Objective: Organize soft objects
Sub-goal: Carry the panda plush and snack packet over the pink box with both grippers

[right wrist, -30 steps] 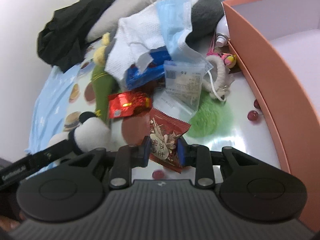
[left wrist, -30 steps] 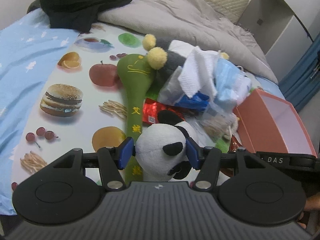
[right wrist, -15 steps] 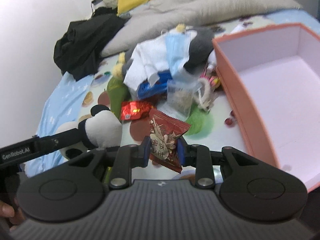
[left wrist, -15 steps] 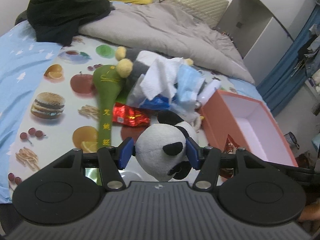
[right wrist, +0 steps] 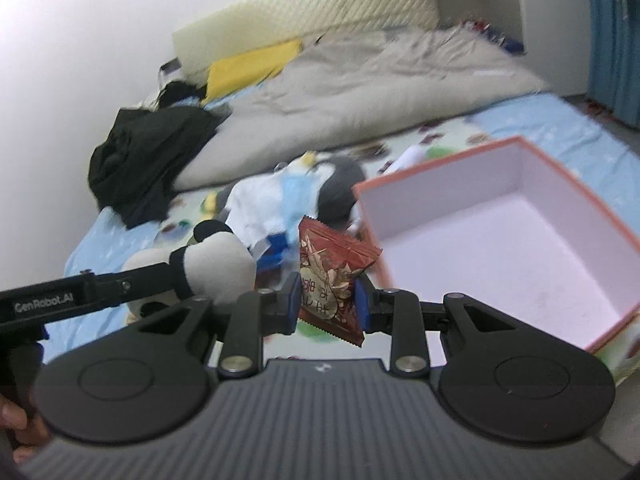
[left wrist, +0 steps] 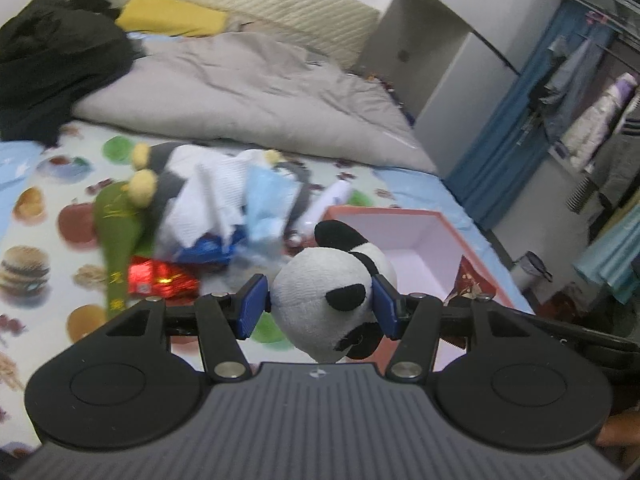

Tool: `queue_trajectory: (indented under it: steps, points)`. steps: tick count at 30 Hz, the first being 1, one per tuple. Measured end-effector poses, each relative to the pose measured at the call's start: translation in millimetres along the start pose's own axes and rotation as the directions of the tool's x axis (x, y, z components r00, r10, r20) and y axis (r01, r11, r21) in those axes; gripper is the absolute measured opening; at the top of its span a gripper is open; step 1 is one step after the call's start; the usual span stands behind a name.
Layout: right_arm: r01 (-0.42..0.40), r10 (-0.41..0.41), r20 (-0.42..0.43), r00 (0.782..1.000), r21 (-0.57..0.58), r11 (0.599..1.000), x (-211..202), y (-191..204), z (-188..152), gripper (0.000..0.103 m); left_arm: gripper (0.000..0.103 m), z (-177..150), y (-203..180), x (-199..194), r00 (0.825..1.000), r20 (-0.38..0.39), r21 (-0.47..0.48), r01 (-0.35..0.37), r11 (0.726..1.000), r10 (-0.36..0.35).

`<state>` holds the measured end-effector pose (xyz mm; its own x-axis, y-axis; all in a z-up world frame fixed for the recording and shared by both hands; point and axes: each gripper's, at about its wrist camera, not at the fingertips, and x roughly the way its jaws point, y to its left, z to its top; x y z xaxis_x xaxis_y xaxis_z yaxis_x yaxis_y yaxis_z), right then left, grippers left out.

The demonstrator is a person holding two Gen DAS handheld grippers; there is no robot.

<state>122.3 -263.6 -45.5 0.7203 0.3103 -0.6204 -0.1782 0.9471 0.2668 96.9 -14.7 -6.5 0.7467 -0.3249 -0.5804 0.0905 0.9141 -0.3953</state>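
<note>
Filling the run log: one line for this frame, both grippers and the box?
left gripper: shut on panda toy, lifted | right gripper: shut on snack packet, lifted | box: open, empty | pile: on bed

bed with food-print sheet (left wrist: 44,216) | grey rumpled duvet (left wrist: 248,92) | black clothing heap (left wrist: 52,64) | open salmon-pink cardboard box (right wrist: 592,208) | mixed clutter pile (left wrist: 224,208)

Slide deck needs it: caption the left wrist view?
Left gripper holds a panda plush lifted above the cluttered bed, near the open pink box.
</note>
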Motion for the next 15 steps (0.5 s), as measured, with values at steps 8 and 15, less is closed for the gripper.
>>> queue_trajectory:
  steps: [8, 15]
  points:
    - [0.09, -0.094, 0.043, 0.995, 0.074, 0.993, -32, -40, -3, 0.031, 0.062, 5, -47, 21, 0.996, -0.038, 0.07, 0.077, 0.995, -0.075]
    - [0.164, -0.166, 0.003, 0.986, 0.143, 0.976, -23, -82, -6, 0.031, 0.062, 3, -78, 62, 0.987, -0.116, 0.091, 0.122, 0.988, -0.112]
